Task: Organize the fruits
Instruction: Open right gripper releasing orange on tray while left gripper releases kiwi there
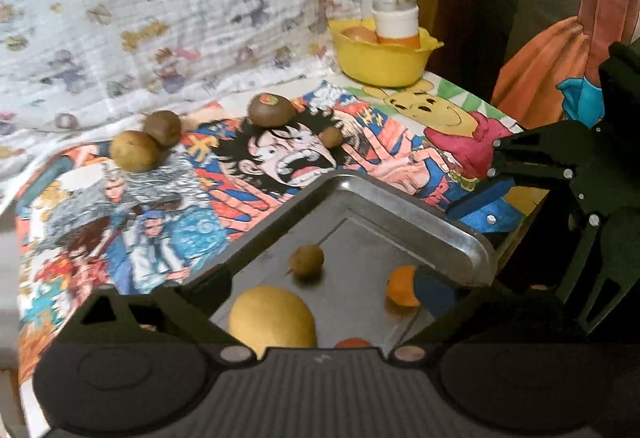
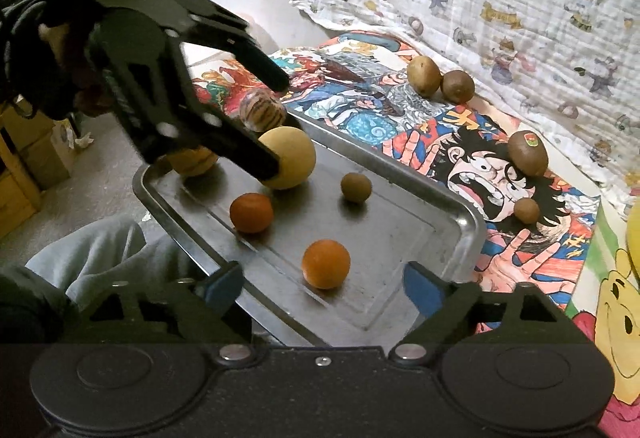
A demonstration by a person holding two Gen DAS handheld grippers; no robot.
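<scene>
A metal tray [image 2: 468, 226] [image 1: 460, 234] lies on the cartoon cloth. In it are a big yellow fruit [image 2: 294, 156] [image 1: 272, 318], two oranges [image 2: 326, 264] [image 2: 251, 213], one of which shows in the left wrist view [image 1: 402, 286], a small brown fruit [image 2: 355, 187] [image 1: 307, 261] and a yellow-orange fruit [image 2: 192, 162] at the far corner. On the cloth lie kiwis [image 1: 272, 110] [image 1: 134, 150] [image 1: 162, 127] and a small brown fruit [image 1: 331, 136]. My left gripper [image 2: 278, 126] is open over the tray, beside the yellow fruit. My right gripper [image 2: 324, 288] [image 1: 472, 190] is open and empty above the tray's near edge.
A yellow bowl [image 1: 380, 58] with fruit and a white cup stands at the back corner of the table. A patterned sheet [image 1: 160, 18] hangs behind. A striped ball-like object [image 2: 262, 110] sits by the left fingers. A person's grey-clad knee [image 2: 100, 254] is beside the tray.
</scene>
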